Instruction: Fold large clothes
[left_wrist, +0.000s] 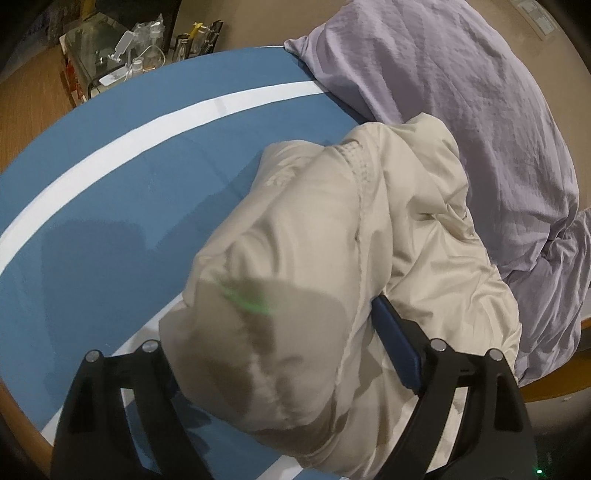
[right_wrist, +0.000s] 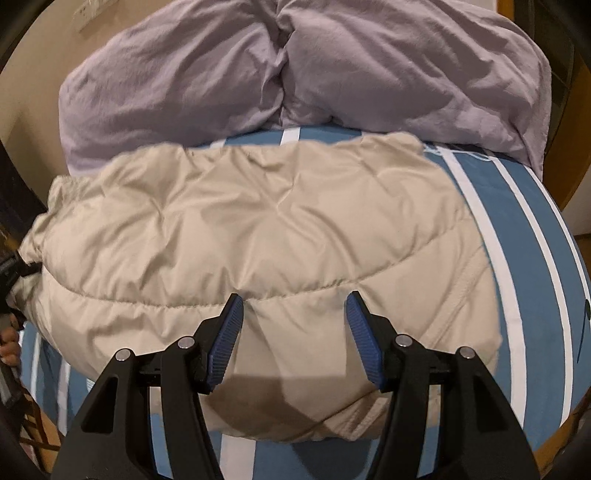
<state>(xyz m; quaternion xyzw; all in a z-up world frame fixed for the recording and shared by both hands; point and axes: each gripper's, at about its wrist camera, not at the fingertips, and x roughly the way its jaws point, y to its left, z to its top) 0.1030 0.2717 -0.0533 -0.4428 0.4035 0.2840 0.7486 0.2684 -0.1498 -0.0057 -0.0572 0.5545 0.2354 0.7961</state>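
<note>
A beige quilted puffy jacket (right_wrist: 258, 229) is lying bunched on the blue white-striped bed (right_wrist: 535, 295), its long axis running across, beside the lilac duvet (right_wrist: 332, 66). The left gripper (left_wrist: 295, 354) is clasping a jacket fold; the right gripper (right_wrist: 293, 332) is hovering wide apart above it.

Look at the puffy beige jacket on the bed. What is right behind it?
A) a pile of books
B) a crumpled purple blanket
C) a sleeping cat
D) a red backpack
B: the beige jacket lies on the blue striped sheet, with a crumpled purple blanket bunched just beyond it.
</note>
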